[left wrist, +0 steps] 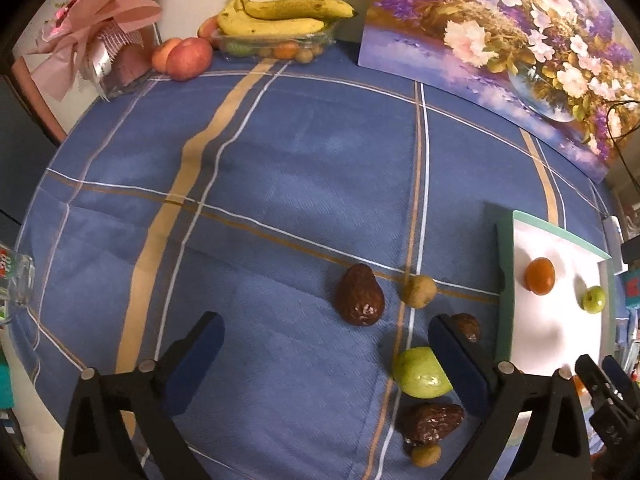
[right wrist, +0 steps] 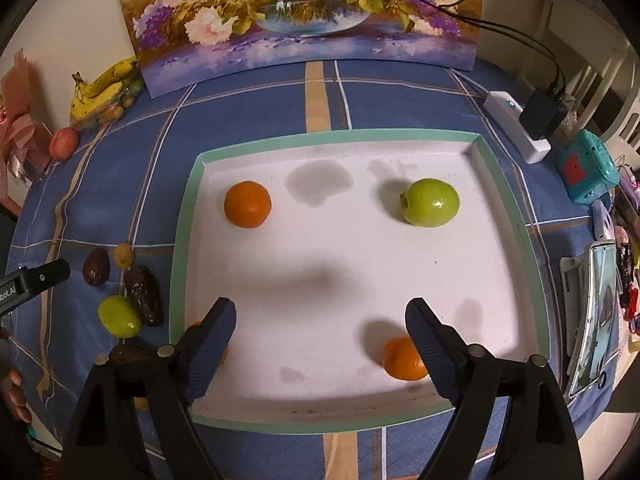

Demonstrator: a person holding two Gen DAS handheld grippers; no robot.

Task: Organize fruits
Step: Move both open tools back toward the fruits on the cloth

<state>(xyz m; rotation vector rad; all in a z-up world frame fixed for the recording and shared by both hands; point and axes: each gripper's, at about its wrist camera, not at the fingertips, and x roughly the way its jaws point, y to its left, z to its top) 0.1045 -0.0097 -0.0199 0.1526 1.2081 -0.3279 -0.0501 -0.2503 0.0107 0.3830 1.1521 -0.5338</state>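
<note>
A white tray with a green rim (right wrist: 182,216) (left wrist: 505,272) lies on the blue checked cloth. In it are an orange (right wrist: 247,204) (left wrist: 540,275), a green apple (right wrist: 430,202) (left wrist: 593,299), a second orange (right wrist: 402,358) near the front and another partly hidden behind my right gripper's left finger (right wrist: 212,336). My right gripper (right wrist: 320,320) is open and empty over the tray's front. My left gripper (left wrist: 326,336) is open and empty over the cloth. Loose left of the tray: a green fruit (left wrist: 420,374) (right wrist: 119,316), dark dates (left wrist: 359,295) (left wrist: 432,422) (right wrist: 144,296), small brown fruits (left wrist: 419,290) (left wrist: 426,455).
At the back left are bananas (left wrist: 280,16) on a clear container of fruit (left wrist: 276,46), peaches (left wrist: 188,58) and a pink bouquet (left wrist: 88,40). A flower painting (right wrist: 304,12) leans on the wall. A power strip with a charger (right wrist: 520,124), a teal box (right wrist: 588,168) and a phone (right wrist: 596,312) lie at the right.
</note>
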